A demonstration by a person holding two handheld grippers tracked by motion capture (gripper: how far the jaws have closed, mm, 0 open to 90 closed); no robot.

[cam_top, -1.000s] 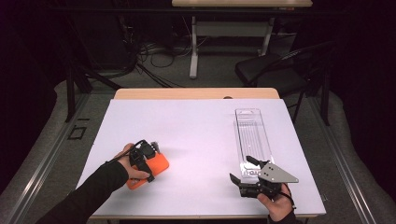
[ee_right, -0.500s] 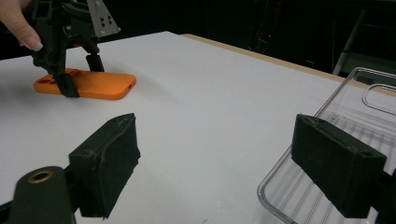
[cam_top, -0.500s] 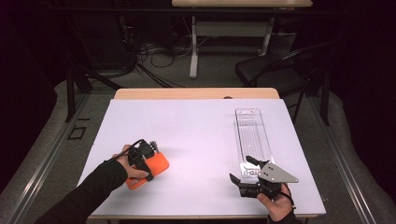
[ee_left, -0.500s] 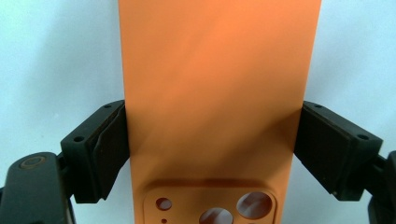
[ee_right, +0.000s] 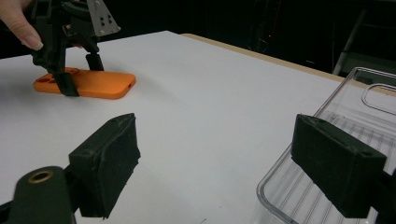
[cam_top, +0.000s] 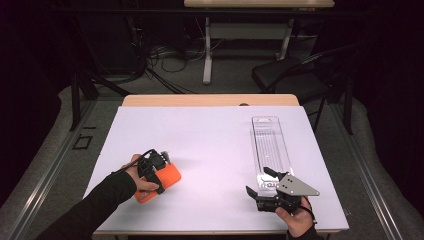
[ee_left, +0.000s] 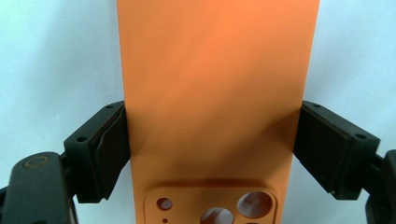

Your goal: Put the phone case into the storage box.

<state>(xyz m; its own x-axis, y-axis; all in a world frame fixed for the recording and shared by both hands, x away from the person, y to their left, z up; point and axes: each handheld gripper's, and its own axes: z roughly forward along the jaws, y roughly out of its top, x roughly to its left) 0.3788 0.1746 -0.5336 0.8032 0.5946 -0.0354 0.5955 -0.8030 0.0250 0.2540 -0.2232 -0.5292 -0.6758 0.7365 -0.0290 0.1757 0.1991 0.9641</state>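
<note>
On the white table point(cam_top: 210, 145), the left gripper point(cam_top: 152, 170) clamps the orange phone case point(ee_left: 215, 93) by its sides; the right gripper point(cam_top: 261, 186) gapes wide, holding nothing, beside the clear tray point(cam_top: 270, 145).

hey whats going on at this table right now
A person works at a white table with a gripper in each hand. The left gripper has its jaws on either side of an orange phone case that lies flat on the table, pads at its long edges. The right gripper is open, low over the table beside the near end of a clear plastic package, gripping nothing.
</note>
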